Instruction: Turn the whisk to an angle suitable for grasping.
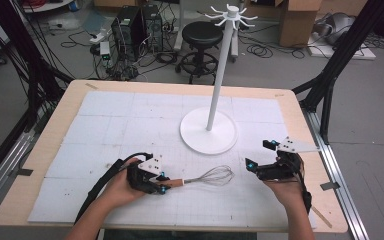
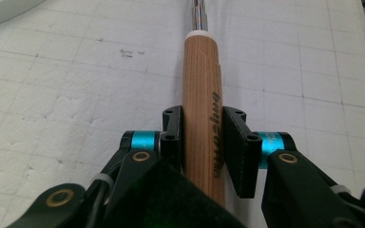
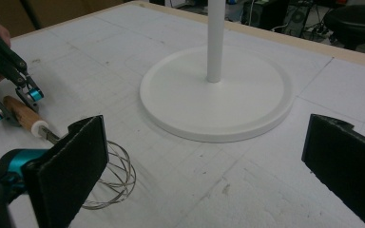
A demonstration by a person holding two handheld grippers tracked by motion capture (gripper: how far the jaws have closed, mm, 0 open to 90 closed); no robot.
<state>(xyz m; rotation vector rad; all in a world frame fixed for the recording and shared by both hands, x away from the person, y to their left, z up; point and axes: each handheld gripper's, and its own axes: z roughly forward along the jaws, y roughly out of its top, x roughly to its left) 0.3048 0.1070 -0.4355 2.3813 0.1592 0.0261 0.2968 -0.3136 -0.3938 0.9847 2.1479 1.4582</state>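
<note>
**Whisk handle clamped at the near edge of the worktop**

The wooden handle of the whisk is gripped by the left gripper, near the middle of the worktop's near edge. In the left gripper view the handle is seen pressed between the two black pads from either side, with the metal shaft running away from the jaws over the white foam covering. The whisk is laid roughly level along the near edge, its wire head turned toward the right-hand side of the worktop; whether the wires rest on the foam cannot be told.

The right gripper is held near the right edge of the worktop, just beyond the wire head and apart from it. Its jaws are spread wide, and nothing is held between them; in the right gripper view the wire loops are seen just past the left-hand pad.

The white hook stand is set on its round base toward the middle of the worktop, farther from the person than the whisk and clear of both grippers.
</note>
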